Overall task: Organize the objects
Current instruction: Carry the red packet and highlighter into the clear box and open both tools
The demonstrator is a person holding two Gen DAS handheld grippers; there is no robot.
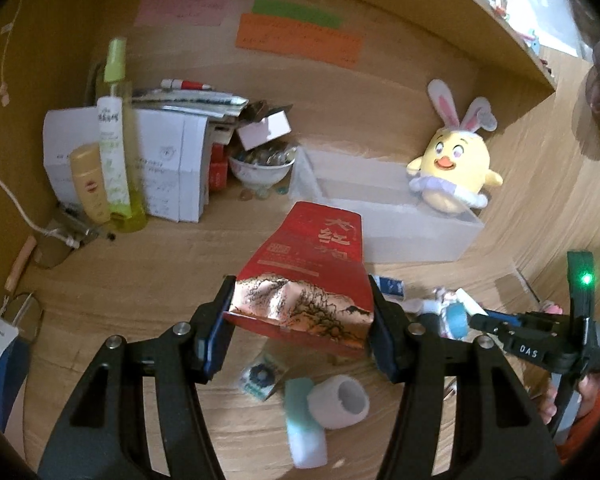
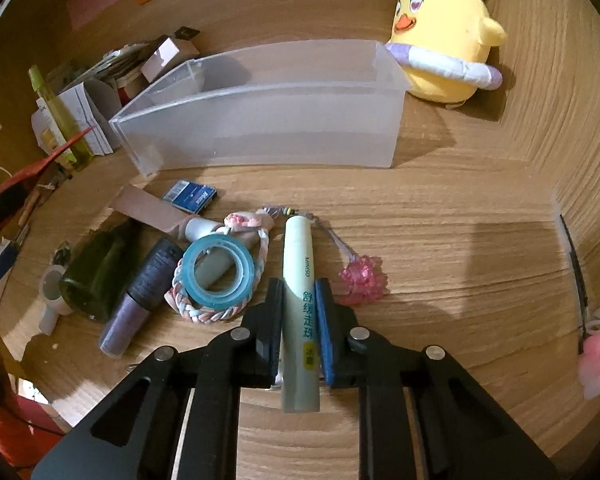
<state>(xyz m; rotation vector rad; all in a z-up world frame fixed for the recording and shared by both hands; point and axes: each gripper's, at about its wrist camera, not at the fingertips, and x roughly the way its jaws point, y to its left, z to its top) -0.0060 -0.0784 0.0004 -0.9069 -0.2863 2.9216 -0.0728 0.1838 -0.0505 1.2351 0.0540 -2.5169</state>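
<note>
My left gripper (image 1: 300,316) is shut on a red and copper foil pouch (image 1: 312,276), held above the wooden desk in front of the translucent plastic bin (image 1: 400,220). In the right wrist view my right gripper (image 2: 298,320) is shut on a pale green tube (image 2: 298,300) lying on the desk, its pads against both sides. The same bin (image 2: 260,120) stands empty beyond it. To the tube's left lie a blue tape roll (image 2: 220,276), a braided band (image 2: 204,312), a purple bottle (image 2: 140,292) and a dark green bottle (image 2: 96,276). The right gripper body (image 1: 540,340) shows at the right of the left wrist view.
A yellow chick plush (image 2: 440,40) sits behind the bin's right end. Spray bottle (image 1: 116,132), white boxes (image 1: 168,160) and a bowl (image 1: 260,168) crowd the back left. A pink charm (image 2: 362,280) lies right of the tube. A white roll (image 1: 340,400) and teal block (image 1: 304,424) lie under the pouch.
</note>
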